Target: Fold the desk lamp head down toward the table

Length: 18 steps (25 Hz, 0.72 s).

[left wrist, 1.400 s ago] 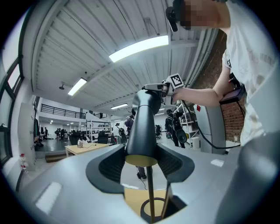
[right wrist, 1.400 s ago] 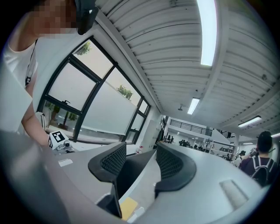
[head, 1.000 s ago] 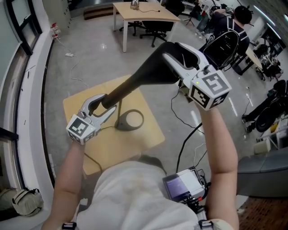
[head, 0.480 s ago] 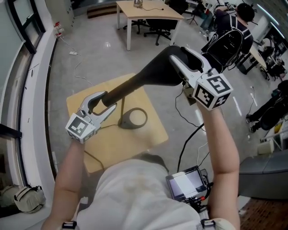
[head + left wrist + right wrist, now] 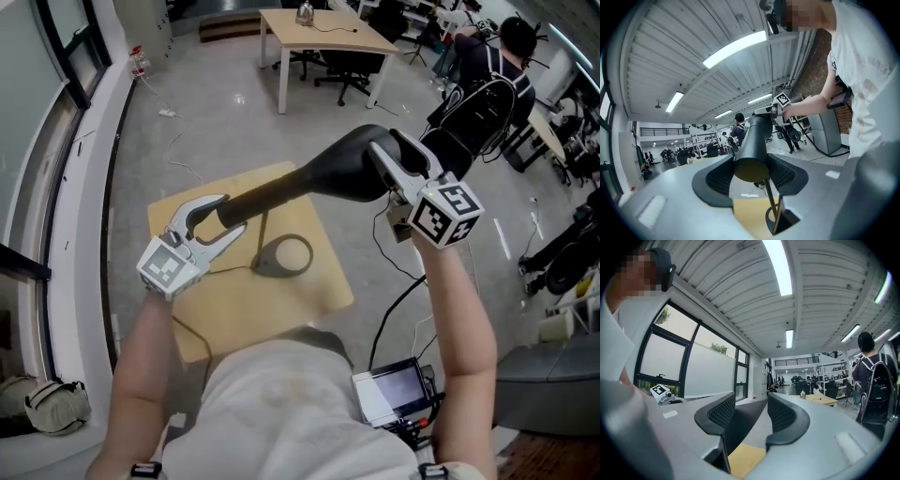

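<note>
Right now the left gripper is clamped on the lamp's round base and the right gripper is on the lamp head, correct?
No. The left gripper is clamped on the lamp's arm, not the base; the left gripper view shows the arm between its jaws. The right gripper is on the lamp head.

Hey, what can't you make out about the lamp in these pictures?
- Lamp head underside: head view, it faces away; right gripper view, the right claw's pads cover it.
- Where stem meets lamp arm: head view, hidden under the arm and left claw.
- Lamp base: right gripper view, behind the claw's body.
</note>
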Available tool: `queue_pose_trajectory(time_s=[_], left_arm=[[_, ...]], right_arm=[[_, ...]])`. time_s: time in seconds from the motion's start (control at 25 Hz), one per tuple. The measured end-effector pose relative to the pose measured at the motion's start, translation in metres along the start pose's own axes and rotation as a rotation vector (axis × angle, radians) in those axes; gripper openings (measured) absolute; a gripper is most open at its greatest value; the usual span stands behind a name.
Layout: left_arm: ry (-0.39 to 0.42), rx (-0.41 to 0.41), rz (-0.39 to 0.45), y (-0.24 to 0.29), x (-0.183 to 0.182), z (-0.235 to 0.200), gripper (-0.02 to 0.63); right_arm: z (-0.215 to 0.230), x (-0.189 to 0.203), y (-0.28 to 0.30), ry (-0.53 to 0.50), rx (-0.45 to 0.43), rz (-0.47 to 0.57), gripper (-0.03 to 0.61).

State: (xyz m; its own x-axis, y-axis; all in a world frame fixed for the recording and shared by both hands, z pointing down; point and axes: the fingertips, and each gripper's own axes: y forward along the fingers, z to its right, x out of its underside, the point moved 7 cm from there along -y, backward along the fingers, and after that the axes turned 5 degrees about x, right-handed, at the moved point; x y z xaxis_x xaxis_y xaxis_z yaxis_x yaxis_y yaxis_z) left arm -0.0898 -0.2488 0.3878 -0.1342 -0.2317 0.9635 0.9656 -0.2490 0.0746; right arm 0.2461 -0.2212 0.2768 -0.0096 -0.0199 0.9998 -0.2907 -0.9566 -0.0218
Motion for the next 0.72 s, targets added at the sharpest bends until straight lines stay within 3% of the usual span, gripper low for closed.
queue_pose_trajectory(time_s=[0.24,0.4,0.52,0.72], left_arm=[[0.059,0.016,-0.011,-0.007,-0.003,-0.005,0.229],[0.045,-0.015,-0.041,-0.002,-0.014,-0.006,0.229],[0.051,0.007,-0.048,0.004,-0.014,0.004,0.229],[0.065,0.014,-0.073,-0.007,-0.021,-0.017,0.229]], right_arm=[[0.004,0.014,-0.002,0.053,-0.002,-0.02,0.225],[0.014,0.019,-0.003,0.08,-0.015,-0.019,0.226],[0.022,0.026,-0.014,0.104,-0.012,-0.029,0.225],[0.018,0.037,0.009,0.166,-0.019,-0.056,0.225]])
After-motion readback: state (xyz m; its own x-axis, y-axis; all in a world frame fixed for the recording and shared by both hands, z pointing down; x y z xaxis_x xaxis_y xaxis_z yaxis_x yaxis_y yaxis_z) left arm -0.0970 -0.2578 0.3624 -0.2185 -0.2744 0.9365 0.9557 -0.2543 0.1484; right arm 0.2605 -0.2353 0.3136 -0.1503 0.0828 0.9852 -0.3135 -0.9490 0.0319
